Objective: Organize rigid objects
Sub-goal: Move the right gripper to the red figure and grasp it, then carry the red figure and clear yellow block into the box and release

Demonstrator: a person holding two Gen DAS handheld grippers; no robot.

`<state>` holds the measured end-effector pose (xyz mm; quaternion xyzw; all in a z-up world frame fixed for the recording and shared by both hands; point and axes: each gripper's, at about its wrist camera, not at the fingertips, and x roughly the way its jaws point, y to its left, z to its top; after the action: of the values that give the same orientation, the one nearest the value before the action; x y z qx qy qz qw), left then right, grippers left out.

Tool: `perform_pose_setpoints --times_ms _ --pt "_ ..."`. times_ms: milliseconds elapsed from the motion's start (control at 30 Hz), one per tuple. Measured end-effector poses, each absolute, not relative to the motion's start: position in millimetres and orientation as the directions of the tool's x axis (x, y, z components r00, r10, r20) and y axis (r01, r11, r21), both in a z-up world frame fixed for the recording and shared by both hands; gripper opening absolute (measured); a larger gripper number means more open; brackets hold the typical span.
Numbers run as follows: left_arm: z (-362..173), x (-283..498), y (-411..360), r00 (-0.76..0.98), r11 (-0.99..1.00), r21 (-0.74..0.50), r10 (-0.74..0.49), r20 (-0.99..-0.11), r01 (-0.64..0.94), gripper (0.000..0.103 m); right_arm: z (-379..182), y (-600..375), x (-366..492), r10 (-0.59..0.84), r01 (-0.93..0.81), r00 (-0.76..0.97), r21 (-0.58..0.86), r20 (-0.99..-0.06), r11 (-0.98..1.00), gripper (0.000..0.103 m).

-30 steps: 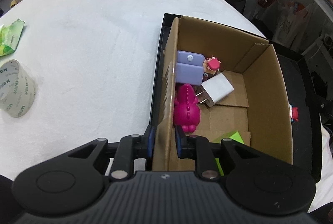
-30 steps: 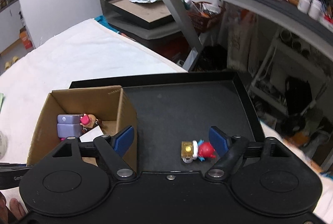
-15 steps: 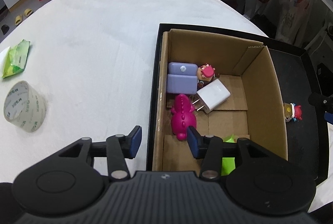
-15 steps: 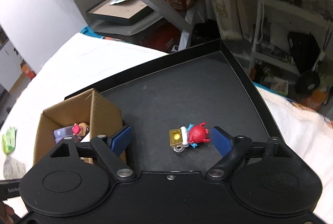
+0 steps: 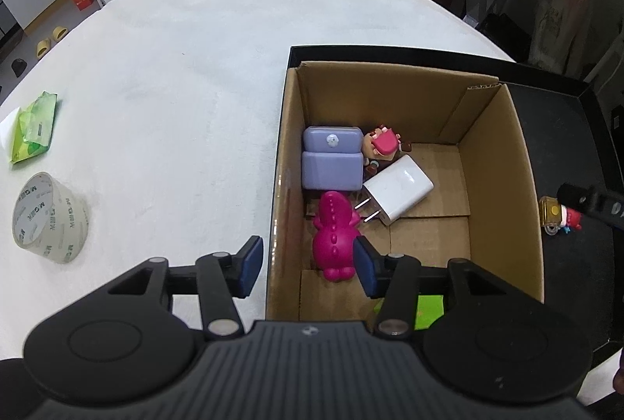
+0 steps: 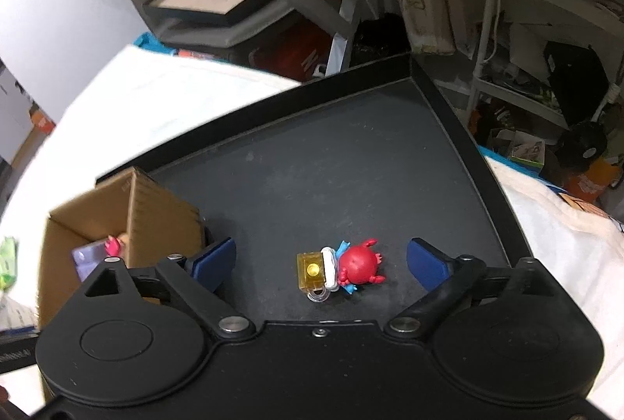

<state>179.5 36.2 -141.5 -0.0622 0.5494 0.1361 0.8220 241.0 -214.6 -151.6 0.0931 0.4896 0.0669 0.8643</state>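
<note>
The small red toy figure point(image 6: 360, 263) looks light and hard, moulded plastic by its sheen, so it should lift with almost no effort and hold its shape under the pads; the likelier trouble is that its rounded head is smooth and could squirt sideways out of a pinch. The best hold is probably across the head and body together, or across the flat-sided amber block point(image 6: 312, 271) joined to it, whose square faces give the pads something to seat on. The thin limbs and the clear loop at the block's end seem too slight to take hold of. The figure is bright red with a round head, small claw-like arms, blue and white parts at the neck, and a translucent yellow-brown block with a yellow dot. It lies on its side on the black tray point(image 6: 448, 100), toward the near edge, well apart from the cardboard box point(image 6: 163, 209) standing at the tray's left side. The right gripper point(image 6: 319, 260) hovers over it with its blue pads spread wide, one on each side, touching nothing. The left gripper point(image 5: 308, 264) is also open, straddling the box's left wall near its near corner, above the magenta dinosaur point(image 5: 333, 236), white charger point(image 5: 397, 186) and lilac case point(image 5: 331, 158) inside.
</note>
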Motion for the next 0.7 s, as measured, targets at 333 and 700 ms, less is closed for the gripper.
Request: perform_pose_setpoints --times_ms 333,700 --pt "-144.1 185.3 21.6 0.338 0.954 0.094 0.193 -0.921 -0.286 0.055 -184.1 -202.8 244.6 0.119 -0.073 0.459 0.097 -0.881 0.993 0.049" --pt "-138.8 180.7 21.8 0.346 0.956 0.099 0.195 -0.918 -0.276 0.056 -177.1 -208.2 241.4 0.135 -0.052 0.472 0.125 -0.871 0.991 0.046"
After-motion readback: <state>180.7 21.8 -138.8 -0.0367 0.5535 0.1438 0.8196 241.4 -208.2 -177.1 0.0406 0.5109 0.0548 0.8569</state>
